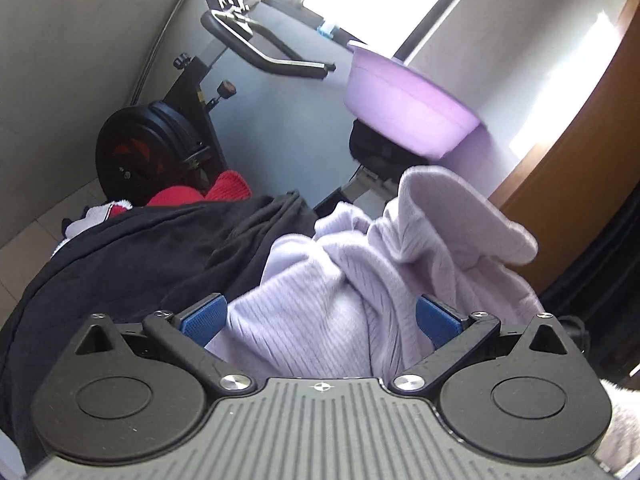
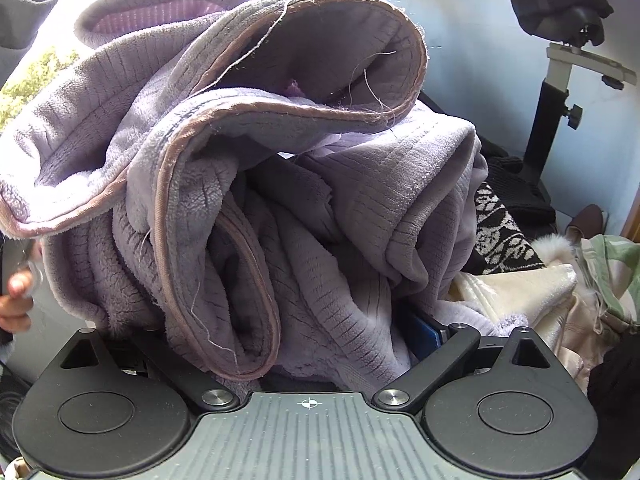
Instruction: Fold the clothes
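- Left gripper (image 1: 322,322): blue pads spread wide, the ribbed lilac fleece garment (image 1: 340,280) bunched between them at the frame's lower centre, seemingly unpinched.
- Right gripper (image 2: 280,340): fleece fills the gap and hides one finger; I cannot tell its grip.
- Find the trimmed hem (image 2: 256,108), pinch it, shake the bundle flat.
- Behind, upper left: black cloth (image 1: 132,252).

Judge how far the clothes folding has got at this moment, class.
Done: nothing looks folded. In hand: the lilac fleece garment is bunched between both tools, left tool and right tool, which look open around it. Left: the black garment, red knit and cream fabric lie unfolded.
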`<state>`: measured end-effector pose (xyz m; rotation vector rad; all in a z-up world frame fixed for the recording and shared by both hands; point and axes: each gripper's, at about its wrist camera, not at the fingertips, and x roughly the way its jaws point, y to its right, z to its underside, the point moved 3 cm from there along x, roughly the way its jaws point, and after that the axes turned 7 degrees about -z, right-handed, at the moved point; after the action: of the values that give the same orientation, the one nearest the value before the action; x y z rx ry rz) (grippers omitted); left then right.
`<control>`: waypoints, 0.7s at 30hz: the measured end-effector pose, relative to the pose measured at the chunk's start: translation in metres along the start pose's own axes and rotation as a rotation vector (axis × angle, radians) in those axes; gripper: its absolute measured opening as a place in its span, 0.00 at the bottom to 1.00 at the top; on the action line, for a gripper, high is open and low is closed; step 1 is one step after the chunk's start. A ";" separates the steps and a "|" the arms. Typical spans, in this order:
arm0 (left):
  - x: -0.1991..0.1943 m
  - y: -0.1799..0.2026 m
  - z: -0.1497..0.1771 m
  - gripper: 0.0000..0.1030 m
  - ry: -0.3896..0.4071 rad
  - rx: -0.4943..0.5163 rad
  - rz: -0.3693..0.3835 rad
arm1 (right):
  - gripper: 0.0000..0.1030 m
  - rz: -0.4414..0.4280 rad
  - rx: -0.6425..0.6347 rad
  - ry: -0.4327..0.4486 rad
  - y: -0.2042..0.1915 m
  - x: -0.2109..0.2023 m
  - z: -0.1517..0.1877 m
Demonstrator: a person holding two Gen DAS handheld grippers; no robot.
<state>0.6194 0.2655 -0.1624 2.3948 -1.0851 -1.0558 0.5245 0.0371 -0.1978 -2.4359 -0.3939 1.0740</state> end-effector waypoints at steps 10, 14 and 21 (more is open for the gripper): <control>0.043 -0.032 0.039 1.00 -0.130 -0.143 0.005 | 0.93 -0.001 -0.004 -0.002 0.001 0.001 0.002; 0.052 -0.022 0.054 0.99 -0.188 -0.249 0.114 | 0.93 -0.013 0.009 0.002 0.005 0.000 0.002; 0.073 0.007 0.070 1.00 -0.229 -0.309 0.096 | 0.92 0.001 0.017 0.000 0.010 -0.001 0.006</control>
<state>0.5970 0.2082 -0.2430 1.9991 -1.0100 -1.3775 0.5205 0.0301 -0.2054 -2.4216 -0.3827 1.0730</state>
